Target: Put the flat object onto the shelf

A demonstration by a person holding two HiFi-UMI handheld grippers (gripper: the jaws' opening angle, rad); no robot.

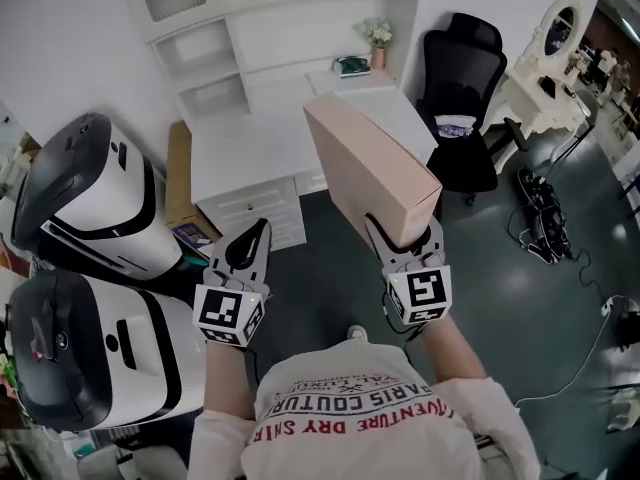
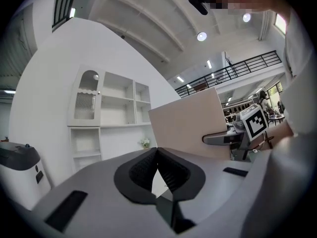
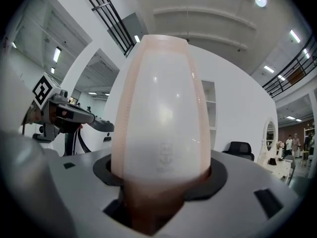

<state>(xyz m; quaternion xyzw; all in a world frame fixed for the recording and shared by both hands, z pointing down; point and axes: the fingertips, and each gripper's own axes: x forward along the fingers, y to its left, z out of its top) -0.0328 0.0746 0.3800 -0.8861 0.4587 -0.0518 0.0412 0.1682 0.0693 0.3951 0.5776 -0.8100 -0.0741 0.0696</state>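
Observation:
A flat beige box [image 1: 370, 168] sticks up and away from me, tilted, with my right gripper [image 1: 405, 230] shut on its near end. In the right gripper view the box [image 3: 161, 123] fills the middle, clamped between both jaws. My left gripper [image 1: 262, 226] is shut and holds nothing; it hangs to the left of the box, apart from it. From the left gripper view, the box [image 2: 190, 125] and the right gripper [image 2: 233, 139] stand beyond the closed tips [image 2: 157, 150]. The white shelf unit [image 1: 215, 68] rises behind a white desk [image 1: 260, 143], ahead of both grippers.
Two white-and-black machines [image 1: 100, 198] [image 1: 90, 353] stand close on my left. A brown carton [image 1: 180, 178] leans beside the desk. A black office chair [image 1: 460, 78] is to the right, with a white vanity [image 1: 545, 68] and floor cables [image 1: 545, 213] further right. Flowers [image 1: 378, 38] sit on the desk.

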